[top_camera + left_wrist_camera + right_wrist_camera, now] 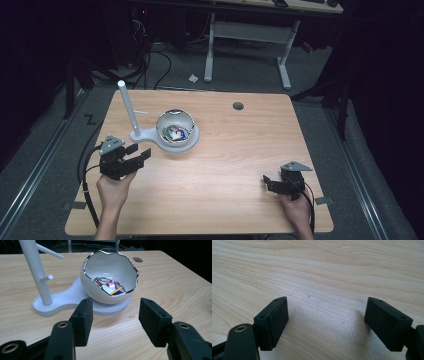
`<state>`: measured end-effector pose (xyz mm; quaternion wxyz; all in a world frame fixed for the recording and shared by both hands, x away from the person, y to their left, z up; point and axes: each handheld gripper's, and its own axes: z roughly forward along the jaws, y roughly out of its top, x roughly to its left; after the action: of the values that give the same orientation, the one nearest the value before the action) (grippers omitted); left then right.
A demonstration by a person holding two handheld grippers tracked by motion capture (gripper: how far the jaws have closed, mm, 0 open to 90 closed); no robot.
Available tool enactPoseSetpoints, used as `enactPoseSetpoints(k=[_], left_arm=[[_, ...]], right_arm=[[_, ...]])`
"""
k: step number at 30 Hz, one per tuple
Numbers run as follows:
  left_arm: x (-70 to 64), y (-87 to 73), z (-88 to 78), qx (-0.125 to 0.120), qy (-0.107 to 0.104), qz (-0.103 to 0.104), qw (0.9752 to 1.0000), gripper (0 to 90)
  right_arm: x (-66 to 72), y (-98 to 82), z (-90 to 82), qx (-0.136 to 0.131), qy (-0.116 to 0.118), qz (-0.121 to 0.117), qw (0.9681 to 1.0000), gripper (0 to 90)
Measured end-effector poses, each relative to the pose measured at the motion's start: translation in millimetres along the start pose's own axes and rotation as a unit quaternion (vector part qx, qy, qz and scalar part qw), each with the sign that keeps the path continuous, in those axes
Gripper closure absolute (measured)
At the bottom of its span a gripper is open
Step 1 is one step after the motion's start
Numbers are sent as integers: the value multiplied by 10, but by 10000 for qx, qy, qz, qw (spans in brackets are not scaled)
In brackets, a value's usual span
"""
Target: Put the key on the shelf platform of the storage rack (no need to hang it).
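A white egg-shaped bowl [174, 129] with a silver jagged rim sits on a white stand base [186, 146] left of the table's middle. Inside the bowl [107, 275] lie small items: metal rings, a pink piece, a yellow-and-white piece [111, 288]. A white post [128, 107] with short pegs rises from the base's left lobe. My left gripper [141, 154] hovers open just in front of the base, jaws pointing at the bowl, nothing between them [115, 320]. My right gripper [266, 181] rests open near the table's front right, over bare wood [325, 320].
The wooden table [240, 150] has a round cable hole [238, 106] at the back right. Behind it stands a white desk frame [247, 40] on a grey floor. Cables trail from both grippers off the front edge.
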<state>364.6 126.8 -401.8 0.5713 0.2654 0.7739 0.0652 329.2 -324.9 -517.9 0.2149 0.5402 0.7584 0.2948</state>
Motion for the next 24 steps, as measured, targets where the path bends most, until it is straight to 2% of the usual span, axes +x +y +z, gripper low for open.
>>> enactPoseSetpoints(k=[24], left_arm=[[149,-96,-13,45,82,-93,9999,450]], right_arm=[[0,0,0,0,0,0,10000,193]])
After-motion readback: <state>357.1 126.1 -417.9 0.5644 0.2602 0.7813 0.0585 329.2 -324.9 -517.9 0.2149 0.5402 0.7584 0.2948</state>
